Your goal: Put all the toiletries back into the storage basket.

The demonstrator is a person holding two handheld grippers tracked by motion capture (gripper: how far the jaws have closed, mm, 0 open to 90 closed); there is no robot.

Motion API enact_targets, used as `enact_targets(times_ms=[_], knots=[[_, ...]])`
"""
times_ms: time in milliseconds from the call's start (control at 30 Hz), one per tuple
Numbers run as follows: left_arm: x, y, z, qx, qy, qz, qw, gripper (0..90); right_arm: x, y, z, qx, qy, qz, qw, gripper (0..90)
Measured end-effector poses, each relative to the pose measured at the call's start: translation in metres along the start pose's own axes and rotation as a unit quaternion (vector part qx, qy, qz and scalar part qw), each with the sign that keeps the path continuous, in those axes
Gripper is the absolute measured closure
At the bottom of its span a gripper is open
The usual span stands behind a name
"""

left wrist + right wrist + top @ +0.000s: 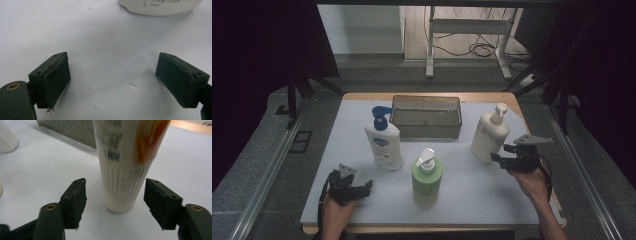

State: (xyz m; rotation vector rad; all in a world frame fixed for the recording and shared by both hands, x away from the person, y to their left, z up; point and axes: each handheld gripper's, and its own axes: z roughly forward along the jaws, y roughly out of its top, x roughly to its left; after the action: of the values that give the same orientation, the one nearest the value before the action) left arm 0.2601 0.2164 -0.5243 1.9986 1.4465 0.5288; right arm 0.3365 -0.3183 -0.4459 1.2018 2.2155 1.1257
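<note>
A cream pump bottle stands upright at the right of the white mat. My right gripper is close beside its lower right. In the right gripper view the bottle stands just beyond the gripper, whose jaws are open with a gap on each side of it. A green bottle with a white pump stands front centre, and a white bottle with a blue pump stands left of centre. Near the front left, my left gripper rests open over bare mat, the white bottle's base ahead of it.
A grey rectangular bin sits at the back centre of the mat, and its wall lies behind the cream bottle. The wooden table edge shows at the back right. Metal rails run along both sides of the table.
</note>
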Motion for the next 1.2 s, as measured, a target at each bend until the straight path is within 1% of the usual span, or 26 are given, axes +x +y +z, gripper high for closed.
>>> enact_targets(times_ms=[133, 167, 200, 267, 333, 400, 633, 833, 967, 1000, 1033, 1067, 1133, 1200], knots=[[0.000, 0.000, 0.000, 0.000, 0.000, 0.000, 1.0000, 11.6, -0.001, 0.007, 0.001, -0.004, -0.005, -0.002, 1.0000, 29.1], [0.000, 0.000, 0.000, 0.000, 0.000, -0.001, 1.0000, 11.6, -0.002, 0.012, 0.003, -0.007, -0.006, -0.003, 1.0000, 27.6], [0.000, 0.000, 0.000, 0.000, 0.000, -0.001, 1.0000, 11.6, -0.002, 0.012, 0.003, -0.007, -0.006, -0.003, 1.0000, 27.6], [0.000, 0.000, 0.000, 0.000, 0.000, 0.000, 1.0000, 11.6, -0.003, 0.017, 0.006, -0.014, -0.008, 0.000, 0.9999, 25.4], [0.000, 0.000, 0.000, 0.000, 0.000, -0.001, 1.0000, 11.6, -0.003, 0.019, 0.007, -0.015, -0.008, 0.000, 0.9999, 24.5], [0.000, 0.000, 0.000, 0.000, 0.000, 0.000, 1.0000, 11.6, -0.004, 0.023, 0.012, -0.018, -0.010, 0.000, 0.9998, 22.6], [0.000, 0.000, 0.000, 0.001, 0.000, 0.000, 1.0000, 11.6, -0.004, 0.032, 0.023, -0.020, -0.014, -0.002, 0.9997, 21.6], [0.000, 0.000, 0.000, 0.001, 0.000, 0.000, 1.0000, 11.6, -0.004, 0.037, 0.030, -0.020, -0.019, -0.005, 0.9996, 24.1], [0.000, 0.000, 0.000, 0.000, 0.000, 0.000, 1.0000, 11.6, -0.003, 0.038, 0.033, -0.019, -0.018, -0.002, 0.9996, 26.0], [0.000, 0.000, 0.000, 0.000, 0.000, 0.000, 1.0000, 11.6, -0.003, 0.038, 0.036, -0.020, -0.020, -0.002, 0.9996, 27.9], [0.000, 0.000, 0.000, 0.000, 0.000, 0.000, 1.0000, 11.6, -0.003, 0.038, 0.036, -0.020, -0.020, -0.002, 0.9996, 27.9], [0.000, 0.000, 0.000, 0.001, 0.000, 0.000, 1.0000, 11.6, -0.003, 0.039, 0.037, -0.018, -0.019, -0.002, 0.9997, 31.8], [0.000, 0.000, 0.000, 0.001, 0.000, 0.000, 1.0000, 11.6, -0.003, 0.039, 0.038, -0.017, -0.020, -0.004, 0.9996, 36.7], [0.000, 0.000, 0.000, 0.000, 0.000, 0.000, 1.0000, 11.6, -0.003, 0.039, 0.038, -0.014, -0.023, -0.007, 0.9996, 37.4]])
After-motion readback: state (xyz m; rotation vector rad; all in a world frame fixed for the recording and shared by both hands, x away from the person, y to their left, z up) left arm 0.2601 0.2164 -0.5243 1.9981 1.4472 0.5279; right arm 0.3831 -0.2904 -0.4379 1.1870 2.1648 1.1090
